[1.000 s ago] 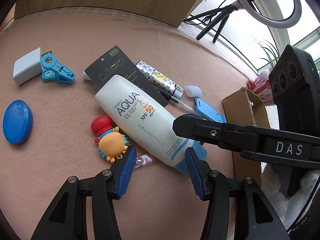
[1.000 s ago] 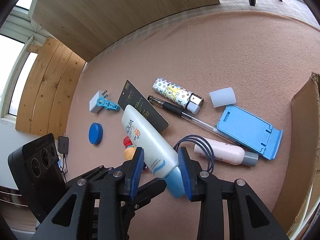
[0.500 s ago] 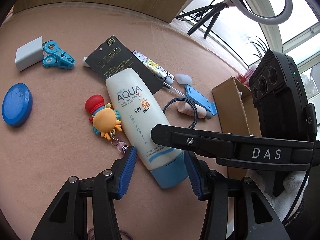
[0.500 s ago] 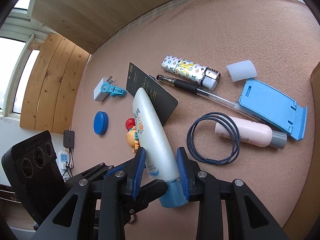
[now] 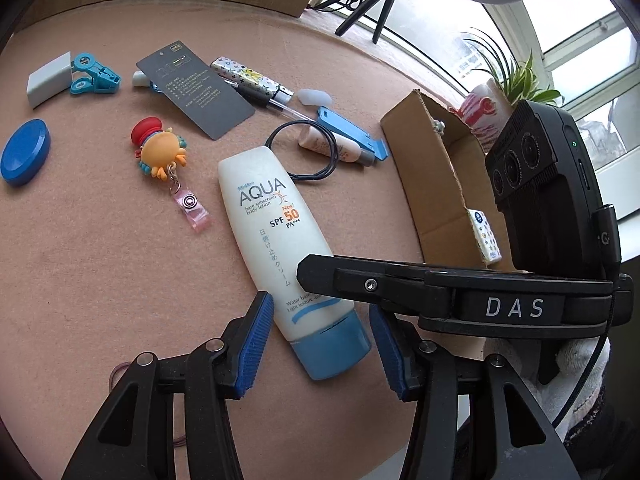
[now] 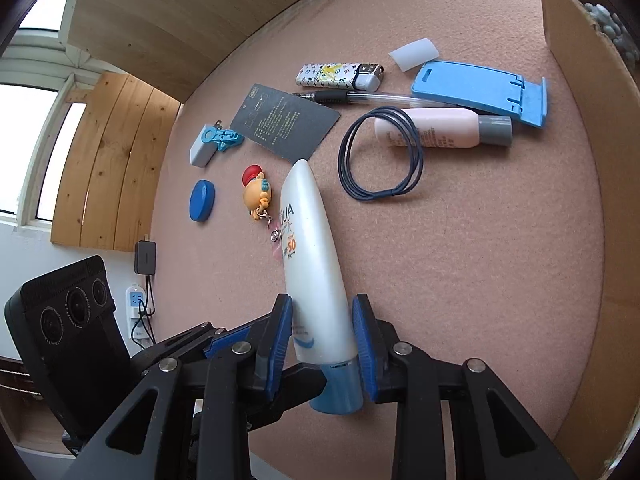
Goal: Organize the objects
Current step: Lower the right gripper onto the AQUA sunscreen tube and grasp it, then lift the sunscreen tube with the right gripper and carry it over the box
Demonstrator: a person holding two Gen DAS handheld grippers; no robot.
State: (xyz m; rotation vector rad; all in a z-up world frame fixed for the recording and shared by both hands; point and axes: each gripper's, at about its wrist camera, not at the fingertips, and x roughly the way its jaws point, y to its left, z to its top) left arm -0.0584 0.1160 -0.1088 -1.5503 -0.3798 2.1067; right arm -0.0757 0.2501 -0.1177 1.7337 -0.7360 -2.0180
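Observation:
A white AQUA sunscreen tube (image 5: 264,216) with a blue cap is held at its cap end by my right gripper (image 6: 322,312), whose blue pads press on both sides of the sunscreen tube (image 6: 308,240). The tube points out over the pink mat, towards the other items. My left gripper (image 5: 320,320) straddles the cap end with a gap on each side; its jaws are opening slightly and do not touch the tube. The right gripper's black finger crosses the left wrist view above the cap.
An open cardboard box (image 5: 432,184) stands to the right, box (image 6: 580,160). On the mat lie a crab key ring (image 5: 160,148), blue lid (image 5: 24,152), dark card (image 5: 196,92), patterned lighter (image 6: 340,76), pen, blue phone stand (image 6: 480,88), pink bottle (image 6: 436,132) and cord loop (image 6: 380,156).
Both grippers moved back and towards the box. The tube came along in the right gripper, off the dark card and away from the crab key ring.

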